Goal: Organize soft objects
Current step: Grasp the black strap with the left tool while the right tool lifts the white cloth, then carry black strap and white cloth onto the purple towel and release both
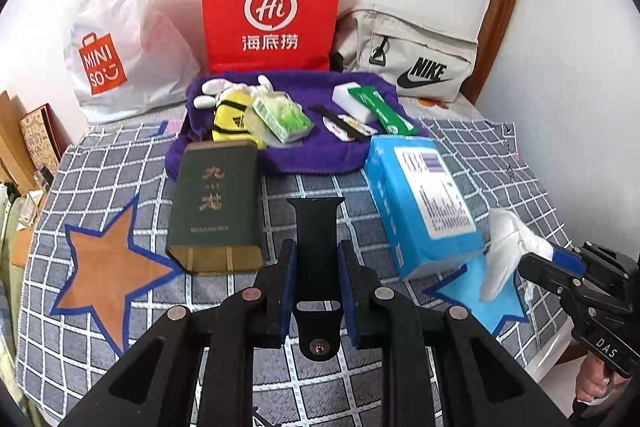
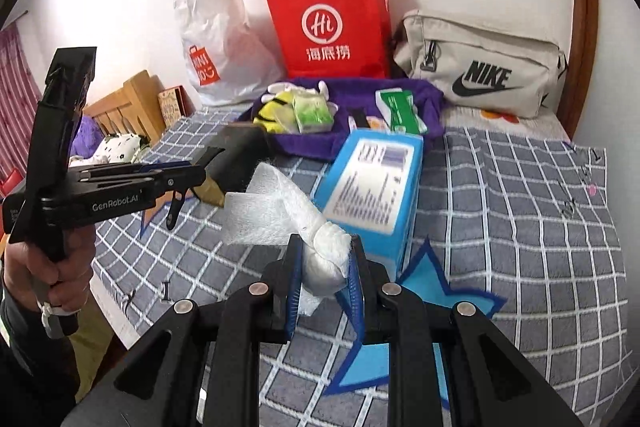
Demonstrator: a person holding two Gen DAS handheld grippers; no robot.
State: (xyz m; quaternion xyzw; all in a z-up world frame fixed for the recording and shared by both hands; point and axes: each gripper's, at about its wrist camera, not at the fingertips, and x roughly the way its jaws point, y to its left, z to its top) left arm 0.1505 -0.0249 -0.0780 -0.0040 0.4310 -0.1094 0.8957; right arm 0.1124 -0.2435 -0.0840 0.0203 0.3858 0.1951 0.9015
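My left gripper (image 1: 317, 259) is shut on a black watch strap (image 1: 317, 227), held above the checked bedcover; the strap's buckle end hangs below the pads. My right gripper (image 2: 325, 255) is shut on a bunched white cloth (image 2: 288, 215), whose loose end fans out to the left. The left wrist view shows that white cloth (image 1: 508, 247) and the right gripper (image 1: 536, 263) at the right edge. In the right wrist view the left gripper (image 2: 188, 179) sits at the left, a hand around its handle, with the strap's end dangling from it.
A dark green box (image 1: 214, 207) and a blue box (image 1: 420, 203) lie on the bed. Behind them a purple towel (image 1: 312, 155) carries a yellow plush, tissue packs and a green box. A white Miniso bag (image 1: 116, 39), red paper bag (image 1: 272, 7) and beige Nike bag (image 1: 412, 59) stand at the wall.
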